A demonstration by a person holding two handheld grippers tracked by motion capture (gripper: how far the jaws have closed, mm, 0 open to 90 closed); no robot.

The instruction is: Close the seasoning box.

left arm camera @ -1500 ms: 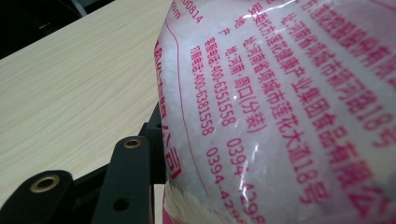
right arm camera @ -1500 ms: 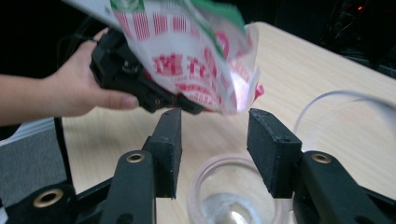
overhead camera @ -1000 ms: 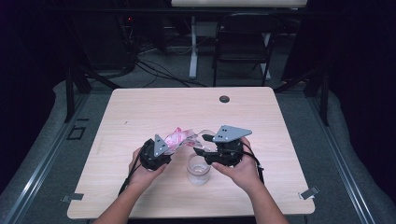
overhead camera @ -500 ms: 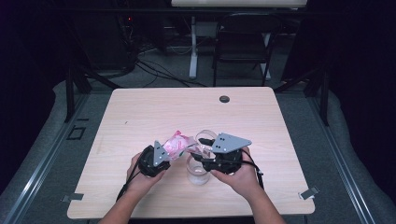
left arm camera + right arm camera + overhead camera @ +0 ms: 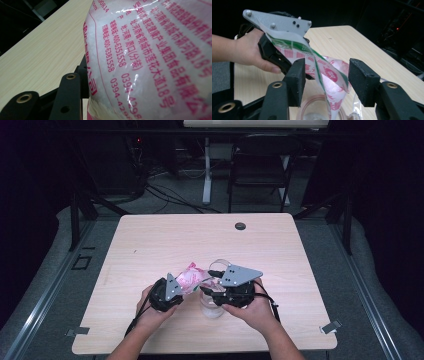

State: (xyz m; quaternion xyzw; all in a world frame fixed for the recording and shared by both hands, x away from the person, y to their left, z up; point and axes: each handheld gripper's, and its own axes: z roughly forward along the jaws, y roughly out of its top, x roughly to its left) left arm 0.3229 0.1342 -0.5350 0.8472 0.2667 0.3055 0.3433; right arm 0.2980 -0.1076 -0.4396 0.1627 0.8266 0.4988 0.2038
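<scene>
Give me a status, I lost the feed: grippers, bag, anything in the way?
Left gripper shut on the pink-printed bag, tipped over the clear cup. Right gripper open astride the bag's corner. Nothing in the way.

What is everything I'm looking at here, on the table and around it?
Plastic bag: one, clear with pink print and white grains inside, held tilted over the cup by the left gripper.
Cup: one, clear, standing on the table under the bag's mouth, near the front edge.
Table: one, light wood, centre of the room.
Round cap: one, dark, set in the table's far side.
Chair: one, black, beyond the table.
Left gripper: one, black with a grey plate, jaws shut on the plastic bag.
Right gripper: one, black, jaws open on either side of the bag's opened end.
Hands: two, one around each gripper.
</scene>
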